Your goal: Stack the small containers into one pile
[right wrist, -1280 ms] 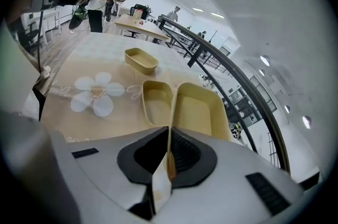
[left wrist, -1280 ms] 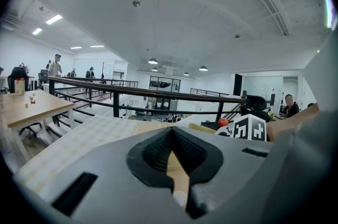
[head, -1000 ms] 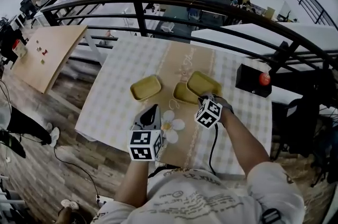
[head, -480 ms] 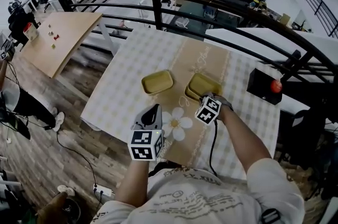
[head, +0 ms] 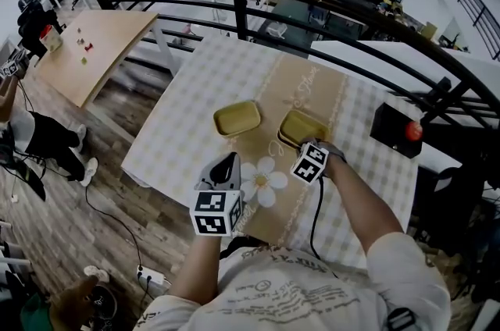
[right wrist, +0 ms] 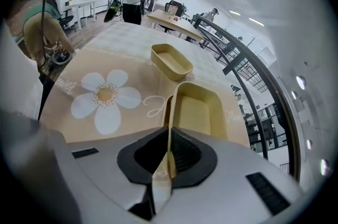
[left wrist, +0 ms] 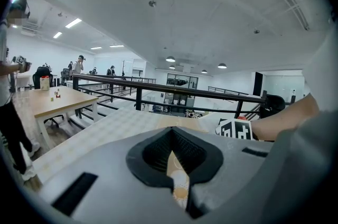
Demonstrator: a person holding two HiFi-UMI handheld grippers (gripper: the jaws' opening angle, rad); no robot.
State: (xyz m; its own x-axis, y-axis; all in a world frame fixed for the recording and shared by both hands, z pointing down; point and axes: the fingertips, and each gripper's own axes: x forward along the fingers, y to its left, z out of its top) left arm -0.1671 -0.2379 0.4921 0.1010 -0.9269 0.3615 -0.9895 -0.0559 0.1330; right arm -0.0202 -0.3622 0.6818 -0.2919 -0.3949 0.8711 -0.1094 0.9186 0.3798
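The rim of 1 yellow container (right wrist: 198,109), nested in a 2nd container (right wrist: 165,108) beside a 3rd container (head: 237,119) on the table (head: 195,87), is pinched by the right gripper (right wrist: 169,136), while the left gripper (left wrist: 172,141) is closed on nothing.

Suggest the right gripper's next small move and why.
Probably open the right gripper and let go. Its jaws pinch the near wall of the top yellow container, which looks seated in the lower yellow container, only a sliver of whose rim shows. The third yellow container sits apart, farther off, not yet stacked.
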